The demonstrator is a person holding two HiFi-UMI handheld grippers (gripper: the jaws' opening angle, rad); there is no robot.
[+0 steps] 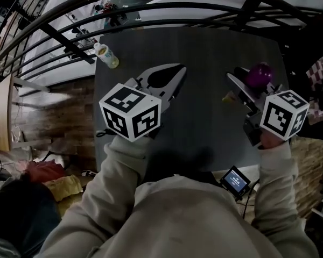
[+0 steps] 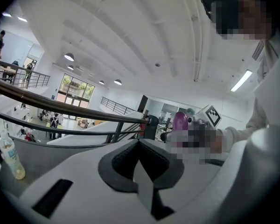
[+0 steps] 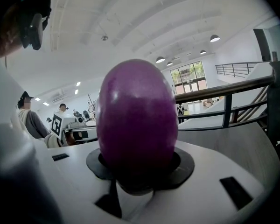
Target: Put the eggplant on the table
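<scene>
The purple eggplant [image 1: 260, 74] stood clamped upright in the right gripper [image 1: 250, 83], its rounded end poking out past the jaws, at about 2 o'clock in the head view and over the right-hand part of the dark table [image 1: 204, 47]. In the right gripper view the eggplant [image 3: 135, 115] filled the middle, with both dark pads pressed against its lower half. Whether it touched the tabletop could not be told. At 9 o'clock from it, the left gripper [image 1: 175, 73] pointed across the table with its jaw tips together and nothing between them. A pale drink bottle [image 1: 106, 55] lay at the table's 10 o'clock corner, beside a black railing [image 1: 151, 8].
</scene>
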